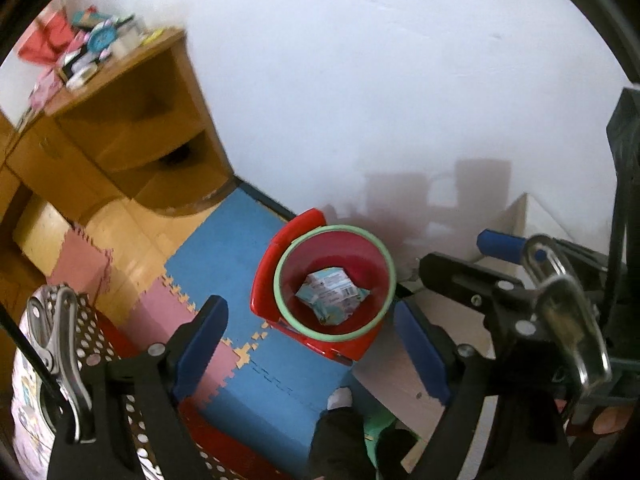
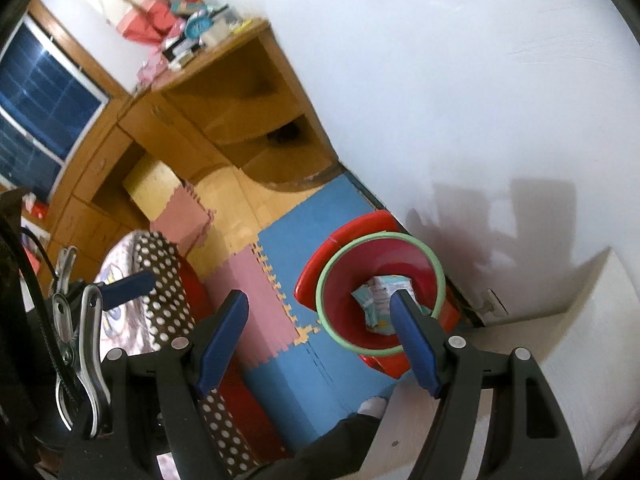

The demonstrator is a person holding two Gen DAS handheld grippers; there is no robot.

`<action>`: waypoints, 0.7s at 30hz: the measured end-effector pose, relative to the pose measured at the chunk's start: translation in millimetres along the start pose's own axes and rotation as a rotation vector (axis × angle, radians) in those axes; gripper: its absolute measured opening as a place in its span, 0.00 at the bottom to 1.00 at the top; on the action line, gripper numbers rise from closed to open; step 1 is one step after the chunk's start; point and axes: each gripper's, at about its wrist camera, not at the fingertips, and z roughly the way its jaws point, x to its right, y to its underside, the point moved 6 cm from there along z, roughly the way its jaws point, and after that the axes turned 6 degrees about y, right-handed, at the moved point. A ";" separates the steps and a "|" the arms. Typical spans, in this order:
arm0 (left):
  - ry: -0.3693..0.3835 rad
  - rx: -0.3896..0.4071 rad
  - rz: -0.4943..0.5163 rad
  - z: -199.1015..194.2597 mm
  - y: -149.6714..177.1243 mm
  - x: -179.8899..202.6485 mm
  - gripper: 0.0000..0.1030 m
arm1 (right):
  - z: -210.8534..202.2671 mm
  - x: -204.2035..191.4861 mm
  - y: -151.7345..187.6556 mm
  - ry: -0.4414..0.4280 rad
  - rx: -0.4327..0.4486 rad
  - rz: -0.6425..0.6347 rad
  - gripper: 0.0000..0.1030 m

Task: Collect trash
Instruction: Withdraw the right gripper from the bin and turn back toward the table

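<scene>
A red bin (image 1: 335,286) with a pale green rim stands on the floor against the white wall (image 1: 360,80), resting on blue and pink foam mats (image 1: 256,380). A red lid or dustpan-shaped piece (image 1: 280,248) sits just behind and under it on the wall side. Inside the bin, at the bottom, lies a crumpled carton (image 1: 330,294) with light blue and white print (its lettering is too small to read).

The left gripper (image 1: 316,344) hangs above the mats, pointing steeply down, its blue-padded jaws spread wide with nothing between them. The right gripper (image 2: 324,340) is likewise spread and empty; in its own view one blue pad overlaps the near rim of the bin, though whether it touches cannot be told. In the left wrist view the right gripper shows at the right edge.

A wooden corner desk (image 1: 132,128) stands against the wall, well apart from the bin, its tabletop crowded with small colourful clutter (image 1: 88,48). A dotted brown cushion (image 2: 168,276) lies on the left.
</scene>
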 end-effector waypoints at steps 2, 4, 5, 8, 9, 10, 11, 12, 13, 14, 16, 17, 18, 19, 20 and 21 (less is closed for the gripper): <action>-0.010 0.010 0.032 -7.4 0.4 11.7 0.86 | -12.3 2.6 4.6 -0.003 0.016 0.014 0.73; -0.015 0.011 0.053 -11.0 2.7 22.0 0.86 | -24.7 7.1 11.0 -0.009 0.032 0.025 0.73; -0.018 0.010 0.060 -12.8 4.8 27.6 0.86 | -30.3 9.9 15.1 -0.011 0.035 0.028 0.73; -0.016 0.010 0.074 -16.1 10.5 38.3 0.86 | -43.4 16.6 24.8 -0.011 0.047 0.031 0.73; -0.017 0.012 0.076 -16.9 13.0 42.6 0.86 | -46.4 18.2 27.5 -0.012 0.051 0.030 0.73; -0.016 0.012 0.079 -18.3 17.0 48.3 0.86 | -50.8 20.1 31.2 -0.013 0.057 0.029 0.73; -0.015 0.013 0.080 -19.1 20.2 53.0 0.86 | -56.2 23.0 35.9 -0.010 0.062 0.029 0.73; -0.011 0.013 0.084 -20.4 23.5 58.6 0.86 | -60.5 25.7 38.6 -0.009 0.066 0.031 0.73; -0.008 0.013 0.091 -20.8 26.9 63.5 0.86 | -63.1 28.2 40.8 -0.010 0.070 0.033 0.73; -0.005 0.014 0.101 -21.1 29.0 67.9 0.86 | -66.9 31.0 45.2 -0.013 0.072 0.037 0.73; 0.003 0.011 0.127 -20.3 33.8 79.3 0.86 | -71.7 37.5 52.9 -0.022 0.071 0.044 0.73; 0.007 0.010 0.144 -19.9 37.4 86.7 0.86 | -74.0 42.2 59.0 -0.027 0.065 0.053 0.73; 0.008 0.011 0.159 -19.6 40.0 92.2 0.86 | -75.6 45.9 63.2 -0.031 0.063 0.059 0.73; 0.011 0.011 0.180 -19.3 44.3 101.2 0.86 | -77.5 49.7 67.4 -0.031 0.062 0.064 0.73; 0.014 0.010 0.197 -19.2 47.2 107.7 0.86 | -81.3 56.1 74.7 -0.027 0.064 0.071 0.73; 0.013 0.011 0.214 -19.4 50.9 115.8 0.86 | -84.0 59.8 79.2 -0.023 0.067 0.075 0.73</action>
